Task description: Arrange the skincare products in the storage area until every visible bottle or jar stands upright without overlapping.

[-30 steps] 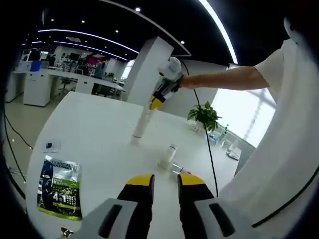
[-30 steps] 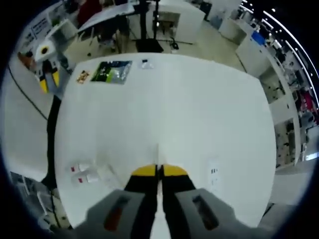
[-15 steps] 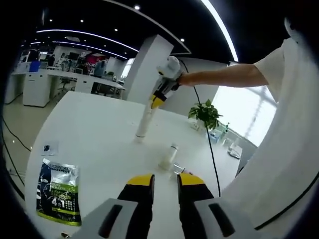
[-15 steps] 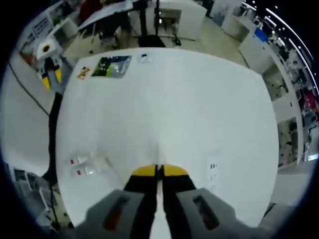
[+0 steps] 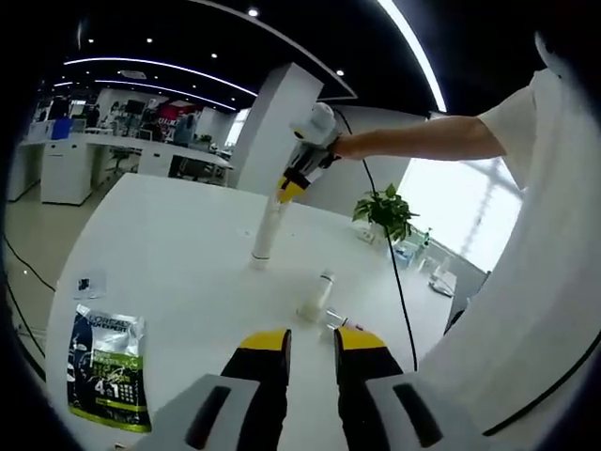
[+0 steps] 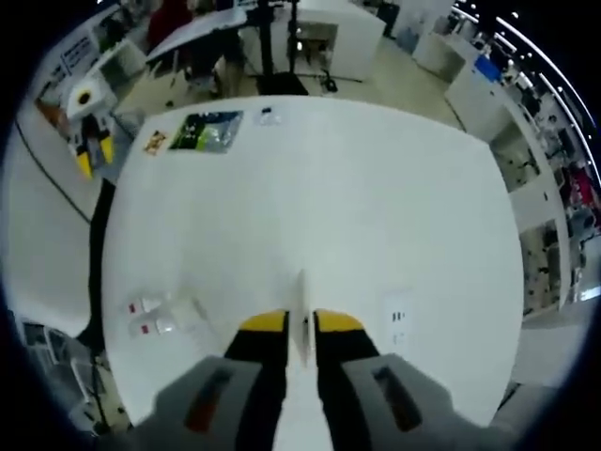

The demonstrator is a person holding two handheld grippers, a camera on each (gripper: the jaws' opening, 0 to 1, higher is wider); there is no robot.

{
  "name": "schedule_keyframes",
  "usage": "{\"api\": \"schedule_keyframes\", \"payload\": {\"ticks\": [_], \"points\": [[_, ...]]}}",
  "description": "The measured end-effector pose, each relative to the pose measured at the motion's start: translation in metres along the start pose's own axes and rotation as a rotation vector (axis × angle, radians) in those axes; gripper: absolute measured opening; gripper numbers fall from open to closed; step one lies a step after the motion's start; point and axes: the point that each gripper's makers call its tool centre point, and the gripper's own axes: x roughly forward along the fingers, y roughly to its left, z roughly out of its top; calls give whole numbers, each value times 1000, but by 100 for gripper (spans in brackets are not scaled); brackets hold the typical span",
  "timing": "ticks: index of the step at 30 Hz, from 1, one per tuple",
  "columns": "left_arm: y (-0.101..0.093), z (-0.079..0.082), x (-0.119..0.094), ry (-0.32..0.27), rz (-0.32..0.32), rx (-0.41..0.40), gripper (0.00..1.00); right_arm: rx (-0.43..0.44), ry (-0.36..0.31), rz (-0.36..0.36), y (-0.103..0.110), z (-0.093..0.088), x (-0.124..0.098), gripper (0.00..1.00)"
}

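- Standing upright mid-table: tall white tube (image 5: pixel 266 230), cap end on the white table (image 5: pixel 178 244).
- Hovering at its top: right gripper (image 5: pixel 289 191), jaws parted a little, either side of the tube's top edge (image 6: pixel 300 319).
- Lying beside: small white bottle (image 5: pixel 316 295).
- Hanging low, near edge: left gripper (image 5: pixel 310 340), jaws spread, gripping nothing.
- Lying flat further left: green sachet (image 5: pixel 108 366).

The right gripper (image 6: pixel 300 324) has its jaws a little apart, arm stretched out; the left gripper (image 5: pixel 305 340) is held low, jaws parted.
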Motion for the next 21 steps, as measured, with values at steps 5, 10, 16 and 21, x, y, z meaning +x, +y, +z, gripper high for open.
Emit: {"api": "schedule_keyframes", "payload": {"ticks": [5,10,16,21], "points": [[0,-5,-1,15,3,11,19,10,-14,-16,-1,-1,-4,13],[-1,-8,-2,22,0,14,20,22,-31,-50,-3,-4,-11,19],[-2,-7,0,18,-1,24,23,187,-283,-155,0,20,-44,27],[-8,-8,15,56,-50,70,23,341,-584,-216,40,39,-95,35]]}}
